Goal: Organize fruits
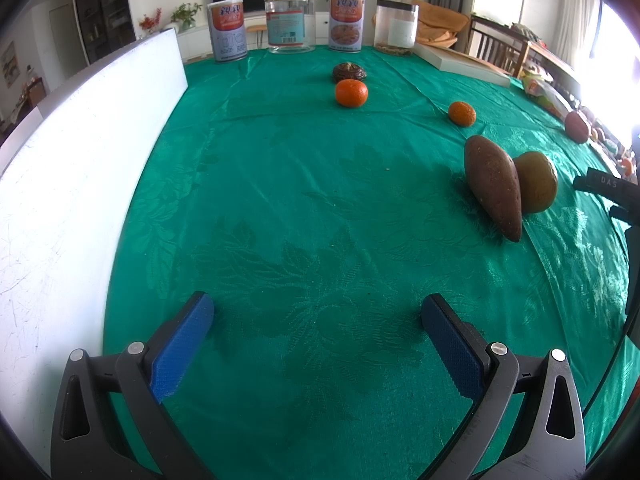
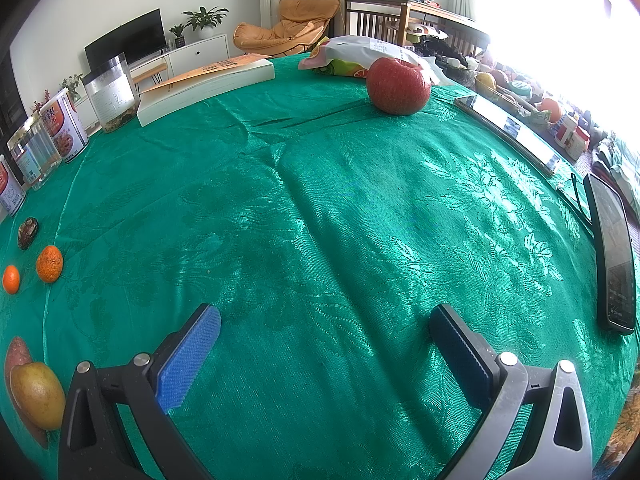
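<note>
While both claws hang over the green-clothed counter [image 1: 304,208], neither grips anything: the left claw [image 1: 318,312] has its blue pads spread wide with only bare cloth between them, and the right claw [image 2: 325,320] is spread just as wide over an empty patch of cloth.

Ahead and to the right of the left claw, a brown sweet potato [image 1: 494,186] lies touching a yellow-green mango [image 1: 536,182] behind it. The same pair shows at the lower left edge of the right wrist view, the mango in front. Farther out from the left claw sits a small mandarin [image 1: 461,113], and farther still a larger mandarin [image 1: 351,93] just in front of a dark brown round fruit [image 1: 349,71]; these two look close, though I cannot tell if they touch. Well apart from all these, a red apple [image 2: 398,86] stands on the far side of the counter ahead of the right claw, just in front of a printed plastic bag [image 2: 352,56].

Along the far edge stand two printed tins [image 1: 227,29], a clear jar [image 1: 289,22] between them, and a dark-lidded clear container [image 1: 396,28]. A white board [image 1: 60,184] runs along the left side of the counter, a book [image 2: 208,84] lies near the far edge, and a phone [image 2: 614,252] lies to the right of the right claw.
</note>
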